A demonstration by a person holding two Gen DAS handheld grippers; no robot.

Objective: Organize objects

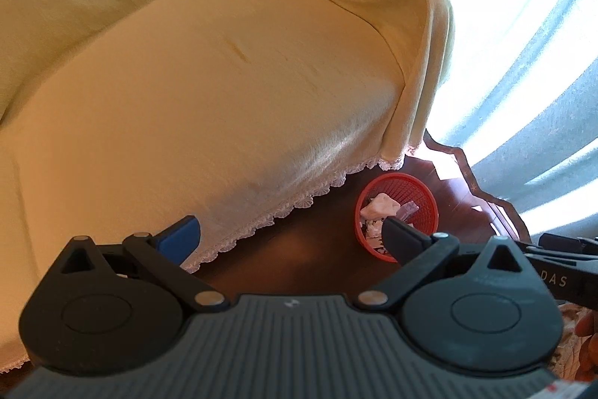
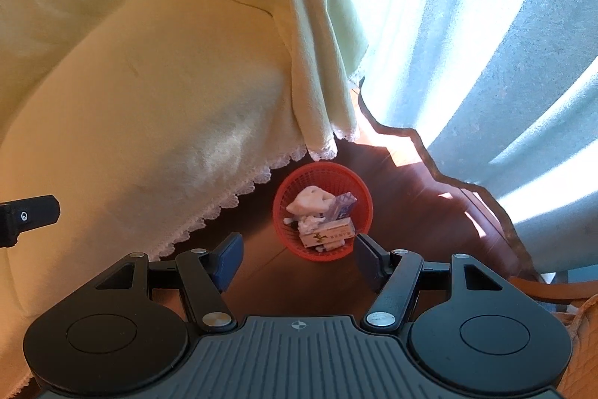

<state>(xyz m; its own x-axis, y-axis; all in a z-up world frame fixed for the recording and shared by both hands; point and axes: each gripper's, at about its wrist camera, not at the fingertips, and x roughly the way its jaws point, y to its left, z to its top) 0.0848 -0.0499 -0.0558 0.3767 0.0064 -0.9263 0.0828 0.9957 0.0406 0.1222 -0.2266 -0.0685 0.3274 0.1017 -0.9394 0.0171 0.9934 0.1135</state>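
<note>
- Your right gripper (image 2: 295, 251) stands with its jaws wide and nothing between them, well above the red basket (image 2: 322, 211) on the dark wooden floor (image 2: 411, 212).
- Your left gripper (image 1: 289, 236) is just as wide and just as empty; in its view the basket sits off to the right, partly behind the right-hand finger (image 1: 401, 242).
- The basket already holds the loose things: crumpled white tissue (image 2: 310, 200), a small white box with print (image 2: 329, 234) and a bluish packet (image 2: 344, 204) leaning at the far side (what the packet is, you cannot tell from here).
- It stands just beside the lace hem of the pale yellow cover (image 2: 168, 100) draped over the sofa, with the curtain (image 2: 486, 43) well behind.
- By the look of it, you are between steps: the gathering looks done and both hands are free.
- Next you either find something else to collect (nothing loose shows on the floor or the sofa) or come down for the basket itself; for that, take the rim with one gripper, square to the wall, since the mesh looks light and likely to tip.
</note>
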